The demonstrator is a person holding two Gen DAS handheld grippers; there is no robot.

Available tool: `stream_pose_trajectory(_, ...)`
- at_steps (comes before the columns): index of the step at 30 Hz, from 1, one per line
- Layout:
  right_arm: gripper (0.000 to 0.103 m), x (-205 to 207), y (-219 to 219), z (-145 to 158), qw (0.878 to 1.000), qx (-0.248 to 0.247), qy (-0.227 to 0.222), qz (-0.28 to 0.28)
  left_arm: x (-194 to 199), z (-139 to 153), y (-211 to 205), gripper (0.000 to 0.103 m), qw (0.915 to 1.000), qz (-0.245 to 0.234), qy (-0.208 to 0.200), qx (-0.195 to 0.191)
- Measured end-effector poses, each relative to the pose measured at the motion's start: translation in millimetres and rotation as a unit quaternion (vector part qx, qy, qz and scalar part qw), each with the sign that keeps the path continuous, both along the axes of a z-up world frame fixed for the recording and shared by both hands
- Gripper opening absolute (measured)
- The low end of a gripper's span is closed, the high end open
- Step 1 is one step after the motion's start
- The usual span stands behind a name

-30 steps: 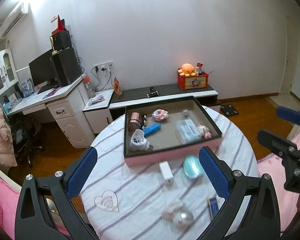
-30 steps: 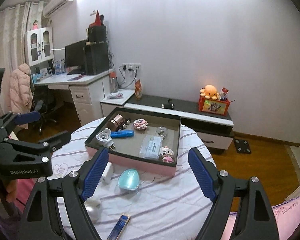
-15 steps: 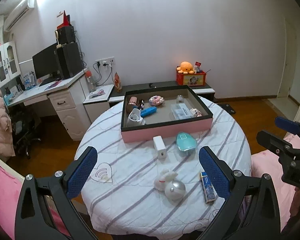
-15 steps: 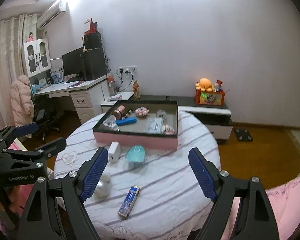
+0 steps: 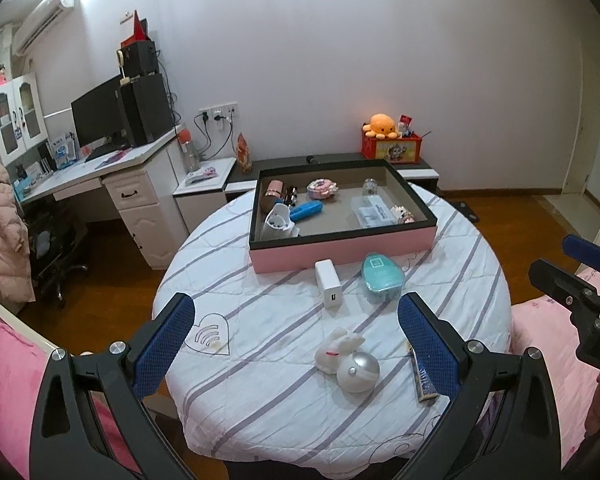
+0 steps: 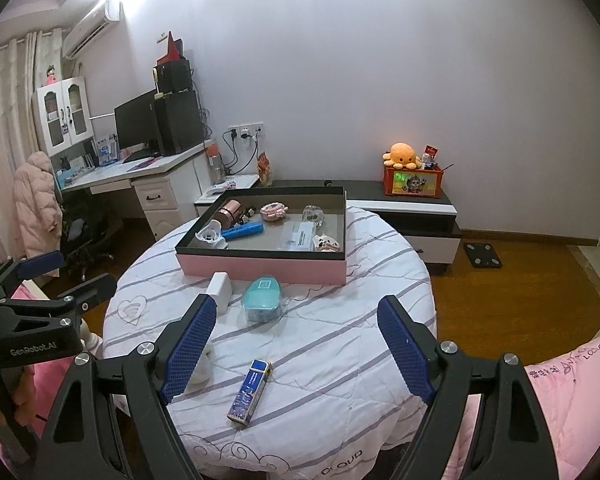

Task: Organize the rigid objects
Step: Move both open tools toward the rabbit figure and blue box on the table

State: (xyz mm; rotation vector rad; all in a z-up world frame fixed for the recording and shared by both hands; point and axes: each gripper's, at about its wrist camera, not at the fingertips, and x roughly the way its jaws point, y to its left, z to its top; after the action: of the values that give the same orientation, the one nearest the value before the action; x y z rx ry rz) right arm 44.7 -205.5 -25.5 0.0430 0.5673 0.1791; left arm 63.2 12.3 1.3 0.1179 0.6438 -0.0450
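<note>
A pink tray point(image 5: 339, 250) with a dark rim stands at the far side of the round striped table point(image 5: 260, 380) and holds several small items. In front of it lie a white charger block point(image 5: 328, 283), a teal case point(image 5: 381, 276), a white rabbit figure point(image 5: 337, 348) against a silver ball point(image 5: 357, 371), and a blue flat pack point(image 6: 250, 390). My left gripper point(image 5: 296, 320) hovers open over the table's near half with nothing between its fingers. My right gripper point(image 6: 298, 316) is open and empty too, above the blue pack, with the tray point(image 6: 260, 270) beyond it.
A white desk point(image 5: 112, 176) with a monitor stands at the left, with a chair and a pink coat point(image 5: 0, 232) beside it. A low cabinet point(image 6: 403, 208) carrying a red box and an orange plush sits behind the table. Pink bedding point(image 5: 547, 344) borders the near side.
Both grippers have drawn back from the tray and sunk a little, so the whole table top with the rabbit, ball and blue pack has come into view. The jaws kept their width.
</note>
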Motion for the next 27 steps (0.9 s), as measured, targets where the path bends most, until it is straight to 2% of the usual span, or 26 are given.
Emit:
stream_pose_trajectory(11,0.084,14,17,-22,0.999,-0.022,0.045,0.01,17,-29,7,0.103,0.9987,0.011,0.049,0.012)
stream_pose_trajectory(20,0.084,40,34,-62,0.991,-0.044,0.122,0.018,34,-79,27,0.103,0.992,0.029,0.123,0.0)
stream_pose_trajectory(27,0.084,59,50,-107,0.98,-0.054,0.192,0.019,41,-112,49,0.103,0.9844,0.047,0.169,-0.008)
